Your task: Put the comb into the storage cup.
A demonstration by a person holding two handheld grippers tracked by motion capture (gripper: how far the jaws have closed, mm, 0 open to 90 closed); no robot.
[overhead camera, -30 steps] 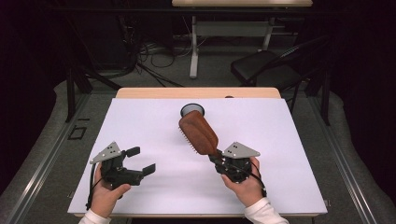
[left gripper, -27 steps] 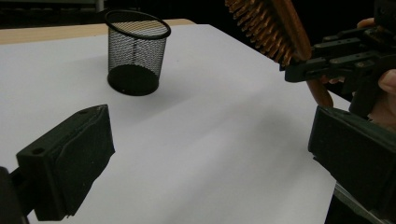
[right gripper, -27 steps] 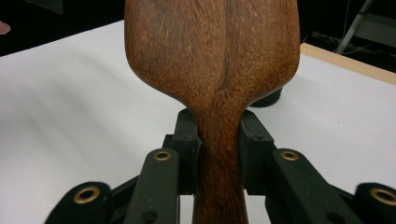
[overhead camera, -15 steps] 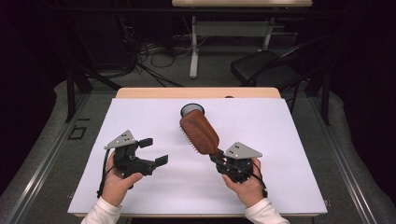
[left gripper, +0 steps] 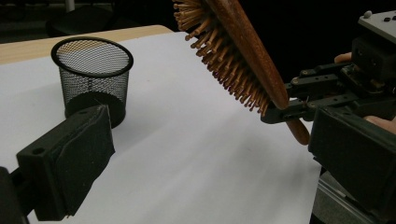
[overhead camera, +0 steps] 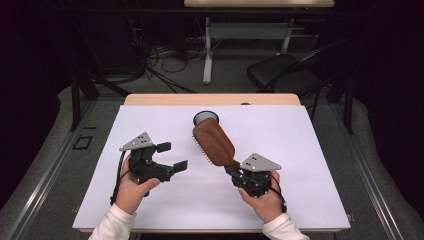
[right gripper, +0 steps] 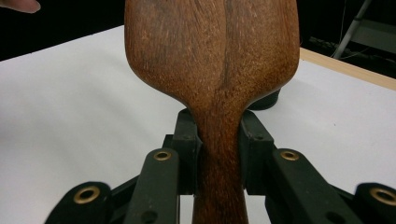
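Above the middle of the bench [overhead camera: 310, 150], a wooden brush [overhead camera: 214, 141] is held off the surface, its handle pinched between the jaws of the right gripper [overhead camera: 234, 172]. Its head slants up and away to the far left, smooth back upward and bristles toward the sheet below. The back is a broad oval of reddish-brown wood with dark grain, narrowing into a rounded handle; the bristles are short pale pegs with darker tips, set in close rows.

Just beyond the brush's head stands a cup [overhead camera: 205, 119] of black wire mesh, round, open-topped, with a solid dark base; it looks empty, though the mesh makes that hard to judge. To the left, well apart from the brush, the left gripper [overhead camera: 168, 156] is off the sheet with its jaws spread and nothing between them. A matte white sheet covers the bench, whose pale wood shows along the far edge.
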